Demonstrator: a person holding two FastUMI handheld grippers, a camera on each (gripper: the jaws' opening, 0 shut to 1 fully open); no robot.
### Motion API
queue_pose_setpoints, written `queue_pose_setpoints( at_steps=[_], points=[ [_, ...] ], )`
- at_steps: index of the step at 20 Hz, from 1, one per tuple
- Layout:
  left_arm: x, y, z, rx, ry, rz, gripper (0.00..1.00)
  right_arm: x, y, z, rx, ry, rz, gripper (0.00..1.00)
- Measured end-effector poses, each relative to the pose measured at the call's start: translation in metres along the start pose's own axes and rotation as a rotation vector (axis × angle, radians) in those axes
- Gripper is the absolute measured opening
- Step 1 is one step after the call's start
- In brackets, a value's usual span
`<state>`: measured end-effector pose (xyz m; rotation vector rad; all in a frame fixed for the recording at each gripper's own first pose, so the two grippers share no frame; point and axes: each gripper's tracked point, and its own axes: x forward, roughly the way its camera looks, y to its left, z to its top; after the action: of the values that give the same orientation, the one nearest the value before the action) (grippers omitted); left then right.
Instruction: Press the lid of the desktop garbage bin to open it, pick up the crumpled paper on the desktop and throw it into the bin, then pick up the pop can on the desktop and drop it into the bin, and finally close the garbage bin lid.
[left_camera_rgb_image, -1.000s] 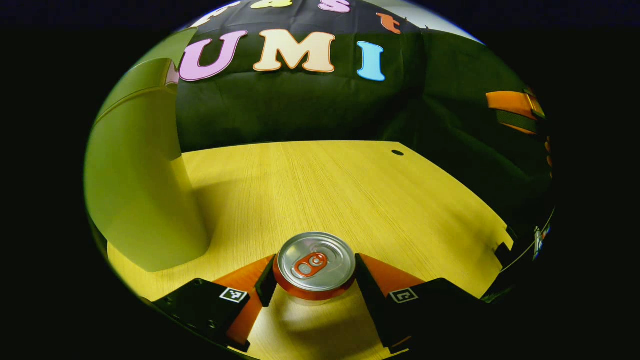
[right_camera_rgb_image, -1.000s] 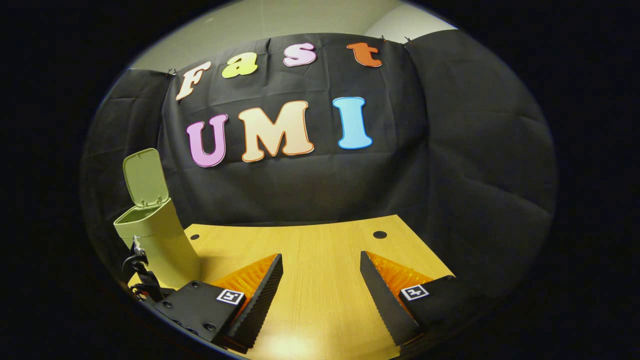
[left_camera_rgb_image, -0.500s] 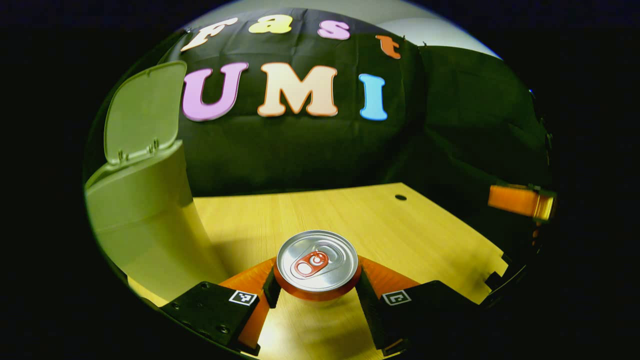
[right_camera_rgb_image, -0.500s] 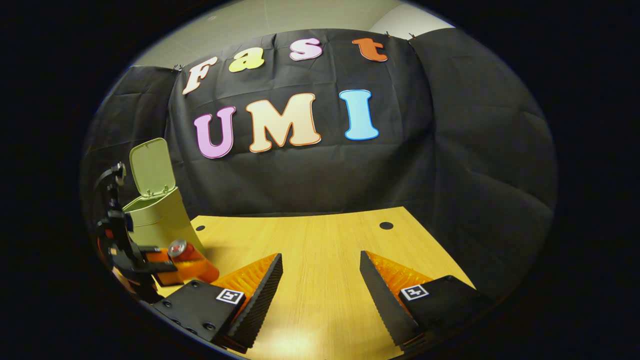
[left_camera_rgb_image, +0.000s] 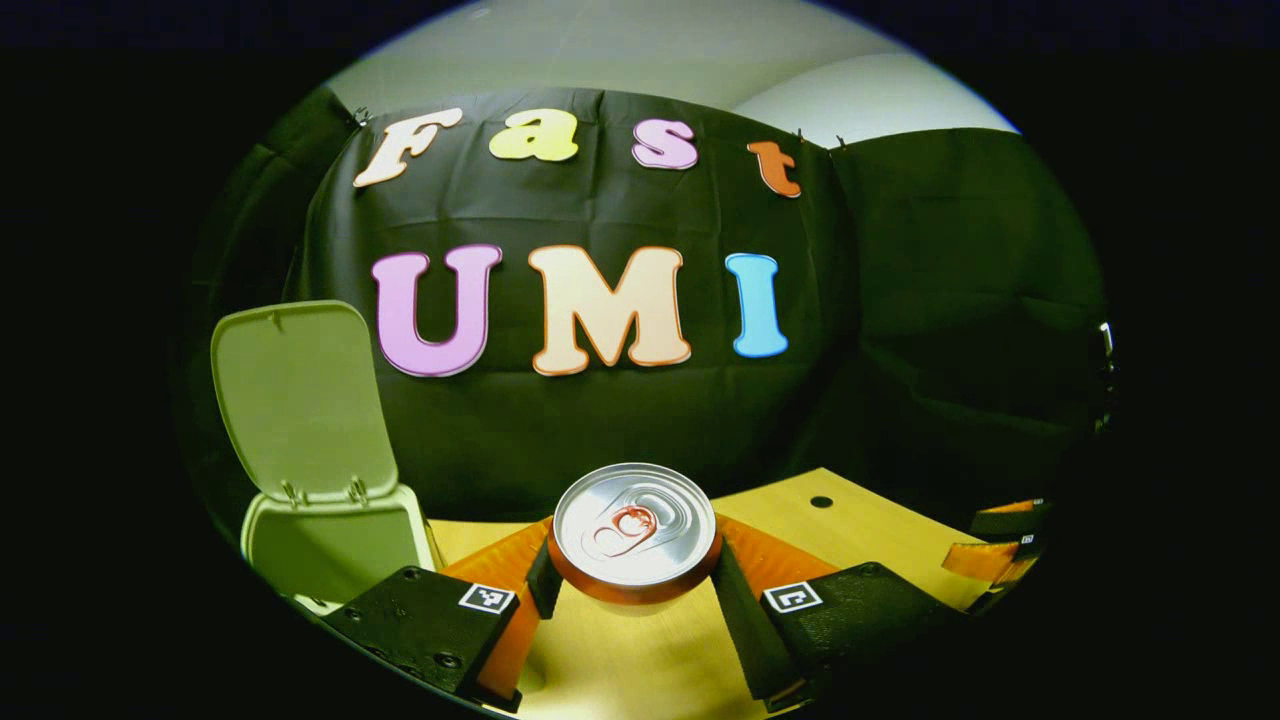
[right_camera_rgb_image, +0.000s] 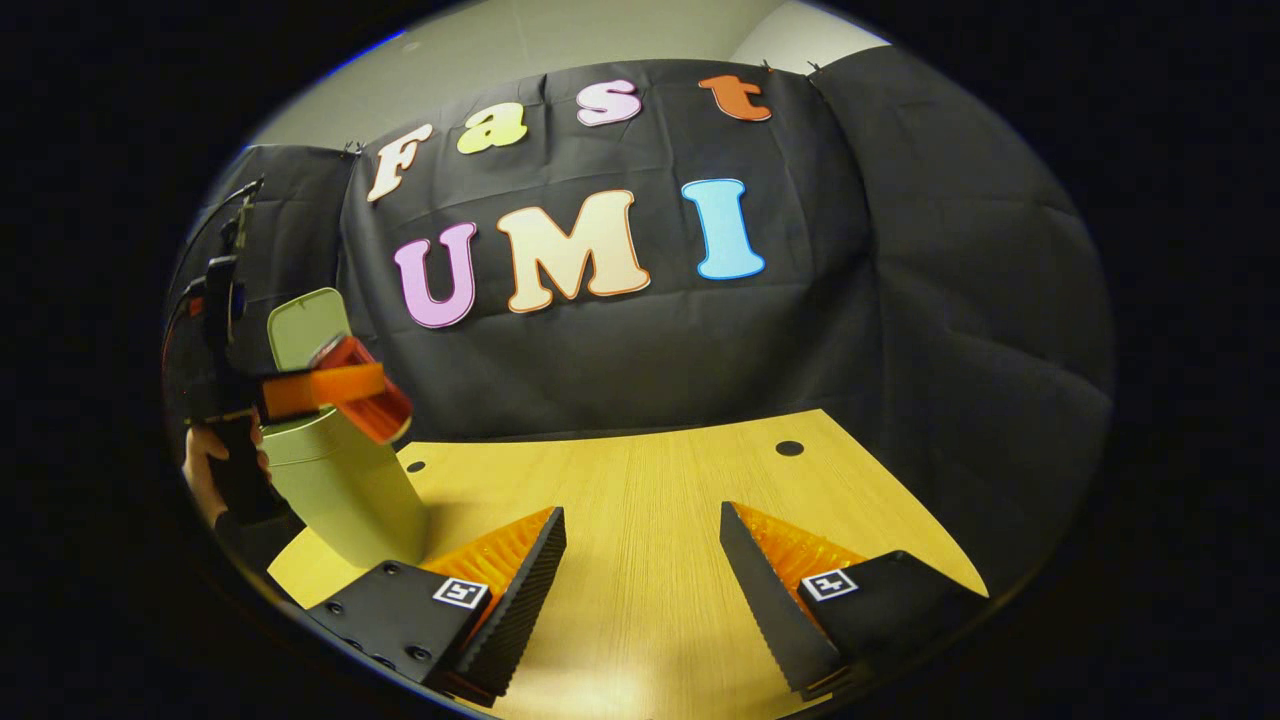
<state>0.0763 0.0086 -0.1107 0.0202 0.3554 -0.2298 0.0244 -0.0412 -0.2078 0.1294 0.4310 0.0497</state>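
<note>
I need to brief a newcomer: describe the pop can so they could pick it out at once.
Start at the wooden table before the black cloth wall, and find the pale green bin with its lid raised. The pop can is clamped in the left claw beside that bin: red-sided, with a shiny silver top and pull tab.

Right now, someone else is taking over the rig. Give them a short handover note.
Left gripper: shut on the can, held in the air beside the bin; in the right gripper view it hangs near the bin's open top.
Right gripper: open, holding nothing, low over the table.
Bin: stands at the table's left end, lid up.
Done: lid open, can picked up. No crumpled paper lies on the visible table; whether it is in the bin I cannot tell.
Left: carry the can over the opening, drop it in, close the lid.
</note>
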Motion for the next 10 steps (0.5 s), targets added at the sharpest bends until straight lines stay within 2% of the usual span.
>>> queue_pose_setpoints(
  at_steps=[5, 10],
  points=[
    [-0.007, 0.065, 0.042, -0.014, -0.073, 0.131, 0.75, 0.0, 0.0, -0.002, 0.012, 0.001, 0.002, 0.97],
    [-0.027, 0.139, 0.036, -0.033, -0.05, 0.28, 0.75, 0.003, 0.007, -0.006, 0.005, 0.009, 0.021, 0.97]
  ],
)
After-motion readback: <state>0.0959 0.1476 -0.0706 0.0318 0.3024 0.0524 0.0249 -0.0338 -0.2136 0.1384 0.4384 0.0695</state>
